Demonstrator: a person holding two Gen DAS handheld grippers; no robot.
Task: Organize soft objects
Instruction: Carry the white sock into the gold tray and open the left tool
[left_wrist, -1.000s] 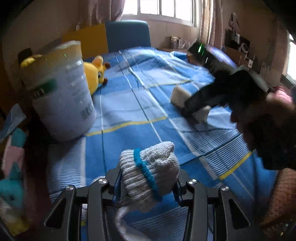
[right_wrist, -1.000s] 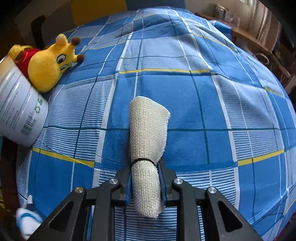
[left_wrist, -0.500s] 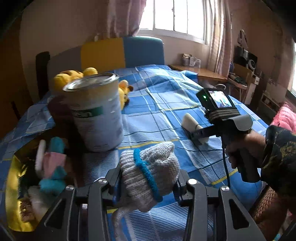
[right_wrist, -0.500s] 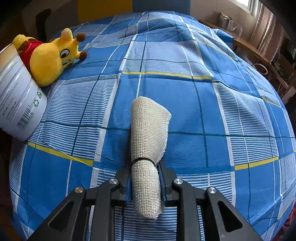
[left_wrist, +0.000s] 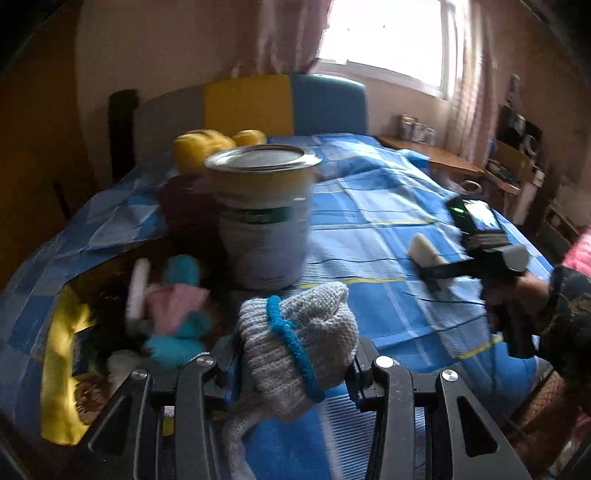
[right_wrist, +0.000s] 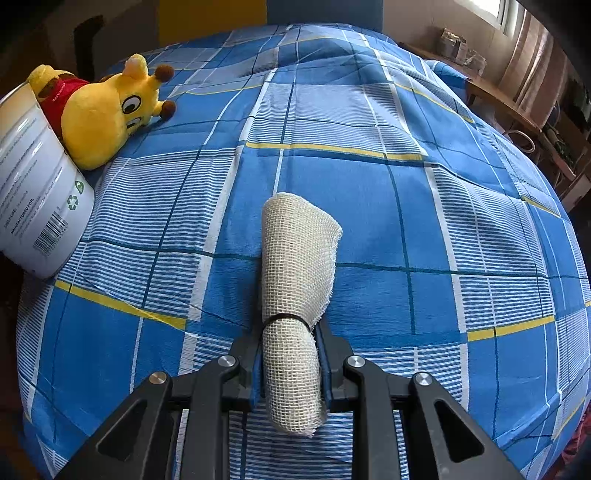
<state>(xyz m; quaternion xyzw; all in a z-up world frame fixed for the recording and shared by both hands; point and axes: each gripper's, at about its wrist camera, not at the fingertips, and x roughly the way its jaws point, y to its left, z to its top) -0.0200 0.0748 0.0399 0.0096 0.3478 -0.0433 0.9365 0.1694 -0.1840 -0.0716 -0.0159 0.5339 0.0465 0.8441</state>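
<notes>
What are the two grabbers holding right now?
Left gripper: closed on the knit hat.
Right gripper: closed on the gauze roll.

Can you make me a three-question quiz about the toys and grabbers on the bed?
1. Where is the yellow plush toy?
A. leaning against the white tin
B. inside the tin
C. in the right gripper

2. What colour is the band on the knitted hat?
A. red
B. blue
C. green

3. What is the right gripper doing?
A. standing open with nothing in it
B. squeezing the gauze roll
C. pressing on the tin

Answers: 1 A, the toy lies on the bedspread pressed against the tin's side. 2 B, a blue band circles the grey hat in the left gripper. 3 B, both fingers clamp the roll's lower end.
</notes>
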